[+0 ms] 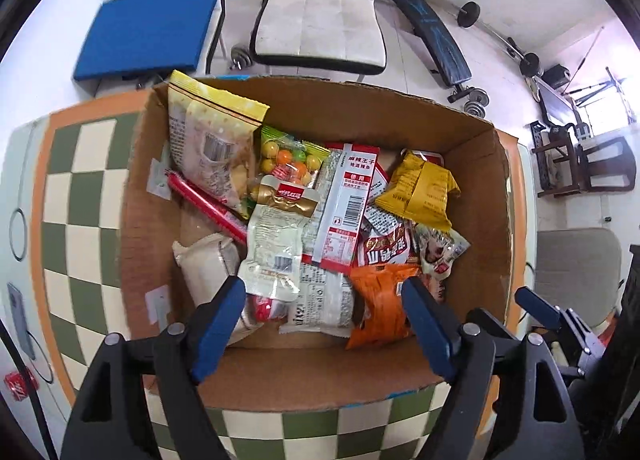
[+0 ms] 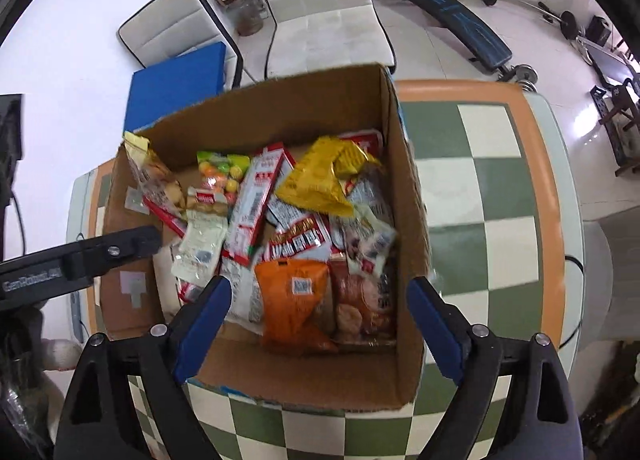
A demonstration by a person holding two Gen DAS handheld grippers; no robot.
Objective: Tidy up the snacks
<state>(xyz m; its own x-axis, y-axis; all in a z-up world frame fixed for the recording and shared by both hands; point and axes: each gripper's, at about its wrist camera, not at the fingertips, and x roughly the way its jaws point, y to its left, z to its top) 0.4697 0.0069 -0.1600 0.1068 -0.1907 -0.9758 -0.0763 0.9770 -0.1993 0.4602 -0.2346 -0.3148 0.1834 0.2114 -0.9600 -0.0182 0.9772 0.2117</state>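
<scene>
Left gripper [image 1: 324, 324] spread wide, blue-padded fingers [image 1: 218, 326] angled outward on black frames, nothing between them. Right gripper [image 2: 320, 324] likewise parted, blue pads [image 2: 436, 326] well apart and bare. Both tilted downward and forward, side by side (each catching the other at its frame edge: the right gripper's finger tip low at the right of the left wrist view, the left one's black arm [image 2: 80, 260] crossing the left side of the right wrist view).

Bright daylight, floor glare at right, fisheye-warped edges, slight blur.
</scene>
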